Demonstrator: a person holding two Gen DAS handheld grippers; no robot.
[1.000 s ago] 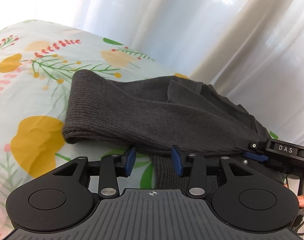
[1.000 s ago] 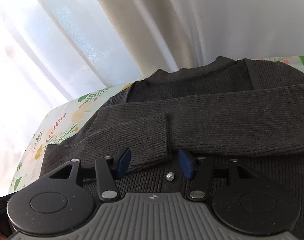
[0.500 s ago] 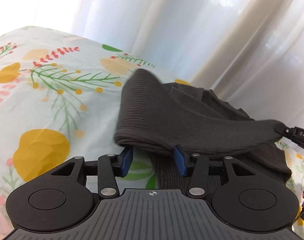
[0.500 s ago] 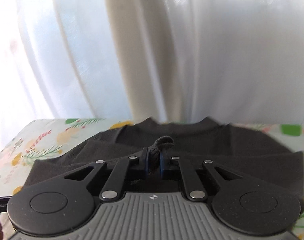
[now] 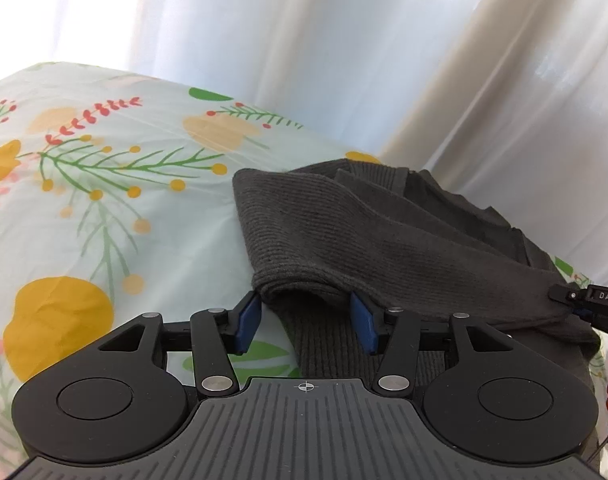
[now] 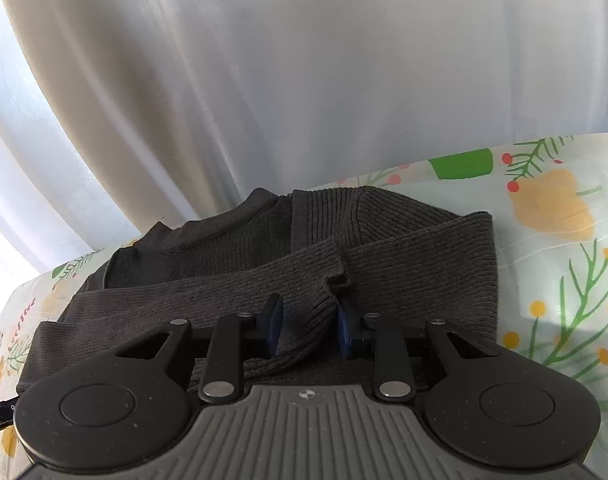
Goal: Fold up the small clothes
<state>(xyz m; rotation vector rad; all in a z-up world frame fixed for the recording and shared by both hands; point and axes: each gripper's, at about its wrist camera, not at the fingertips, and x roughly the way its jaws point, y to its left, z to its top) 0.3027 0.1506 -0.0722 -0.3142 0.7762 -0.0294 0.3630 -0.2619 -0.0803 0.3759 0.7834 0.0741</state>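
Opening at this moment, the right gripper (image 6: 308, 330) has the cuff (image 6: 324, 300) of a dark ribbed sleeve between its blue fingers (image 6: 272, 326), the knit lying loose in the gap rather than pinched. That sleeve crosses the folded dark grey sweater (image 6: 416, 264), which lies on a floral sheet (image 6: 556, 248) before pale curtains (image 6: 304, 80). The left gripper (image 5: 306, 320) stands about half spread at the sweater's near left edge (image 5: 295, 280), its fingers (image 5: 248, 320) flanking a fold of knit without squeezing it.
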